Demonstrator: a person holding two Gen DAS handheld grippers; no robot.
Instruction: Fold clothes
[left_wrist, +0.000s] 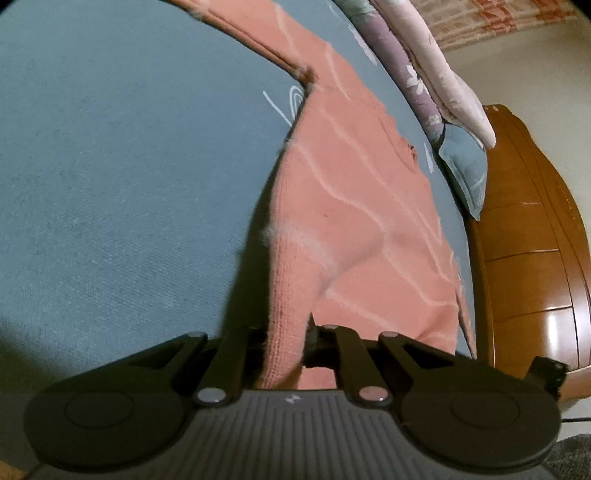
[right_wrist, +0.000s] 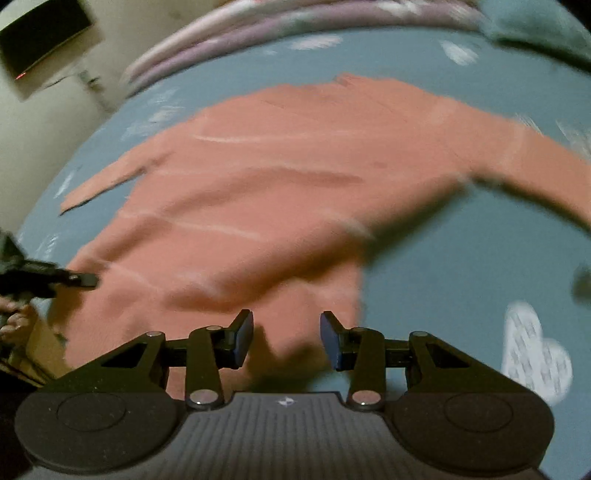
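Pink sweater (right_wrist: 258, 184) spread flat, pale stripes, apparently knitted, hem lifted.

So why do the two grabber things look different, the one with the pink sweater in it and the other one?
The left hand-held gripper is shut, pinching an edge of the pink sweater; the right hand-held gripper is open and holds nothing. The left one lifts the cloth off the blue bedsheet; the right one hovers over the sweater's lower edge. Both are the same black two-finger tool.

We see the right wrist view smeared; the sweater (right_wrist: 258, 192) hides the left gripper's (left_wrist: 288, 343) fingertips, perhaps clamped.
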